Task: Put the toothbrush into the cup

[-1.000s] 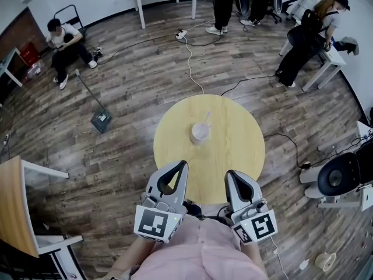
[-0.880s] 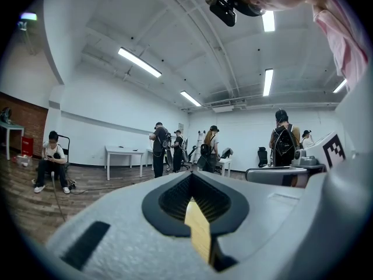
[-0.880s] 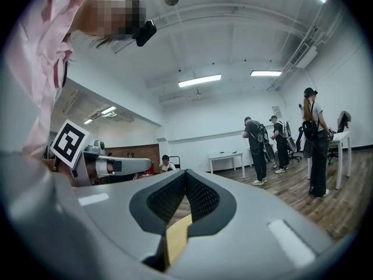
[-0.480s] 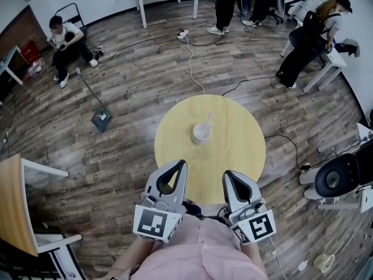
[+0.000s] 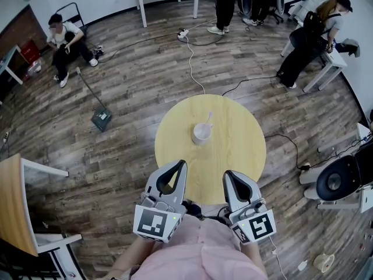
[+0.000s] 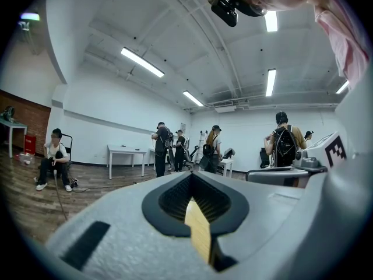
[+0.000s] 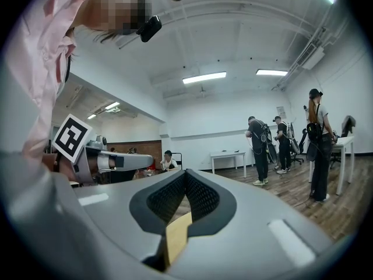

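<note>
**Closing stage of the task.** The round white cup (image 5: 201, 133) stands near the centre of the round, pale-wood counter (image 5: 233, 150). A slim, pale toothbrush (image 5: 208, 119) appears to lean inside it, though it is too small to be sure. You hold the left gripper (image 5: 183, 164) and right gripper (image 5: 227, 174) over the near edge, well apart from the cup. The grey fingers of each, with ribbed black pads, are clenched tip to tip on nothing. Your next move probably calls only for checking that the brush sits in the cup, with no new grasp.

round wooden table (image 5: 236, 156) with a white cup (image 5: 201, 133) near centre
</note>
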Motion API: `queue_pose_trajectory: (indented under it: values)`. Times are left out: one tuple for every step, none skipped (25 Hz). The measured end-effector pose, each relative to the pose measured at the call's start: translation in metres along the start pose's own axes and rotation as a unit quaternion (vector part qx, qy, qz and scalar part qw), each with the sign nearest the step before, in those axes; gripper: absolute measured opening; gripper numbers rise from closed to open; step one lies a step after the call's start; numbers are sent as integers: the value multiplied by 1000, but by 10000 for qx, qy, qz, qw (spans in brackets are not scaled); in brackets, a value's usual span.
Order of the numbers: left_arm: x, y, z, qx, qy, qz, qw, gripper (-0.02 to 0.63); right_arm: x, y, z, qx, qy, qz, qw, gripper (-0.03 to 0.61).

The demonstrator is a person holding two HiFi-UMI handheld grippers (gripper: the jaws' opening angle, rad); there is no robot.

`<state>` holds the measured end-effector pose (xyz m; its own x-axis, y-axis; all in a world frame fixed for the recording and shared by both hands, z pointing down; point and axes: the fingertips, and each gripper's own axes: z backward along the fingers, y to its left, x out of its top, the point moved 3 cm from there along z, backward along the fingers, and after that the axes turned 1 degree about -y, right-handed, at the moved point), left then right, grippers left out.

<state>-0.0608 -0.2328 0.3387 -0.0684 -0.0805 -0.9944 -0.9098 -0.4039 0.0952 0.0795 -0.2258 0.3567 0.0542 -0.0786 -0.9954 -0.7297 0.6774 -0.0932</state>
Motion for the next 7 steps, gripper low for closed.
queue_pose_trajectory:
  values:
    - [-2, 2, 1, -7, 47, -20, 10000, 3, -1, 1, -1, 0, 5, 4, 10000, 6]
    - [-4, 3, 1, -12, 84, -27, 10000, 3, -1, 2, -3, 0, 10, 7, 10000, 6]
    - [-5, 5, 2, -13, 100, -22, 9999, 3, -2, 2, -4, 0, 14, 9, 10000, 6]
    - [-6, 5, 2, -13, 104, -12, 9999, 3, -3, 3, -4, 1, 17, 9, 10000, 6]
    - [-7, 6, 2, -12, 103, -5, 9999, 3, -4, 3, -5, 3, 18, 8, 10000, 6]
    - [-7, 6, 3, -12, 104, 0, 9999, 3, -4, 4, -5, 4, 20, 7, 10000, 6]
    - [-8, 6, 3, -11, 104, 4, 9999, 3, -5, 4, -5, 5, 21, 6, 10000, 6]
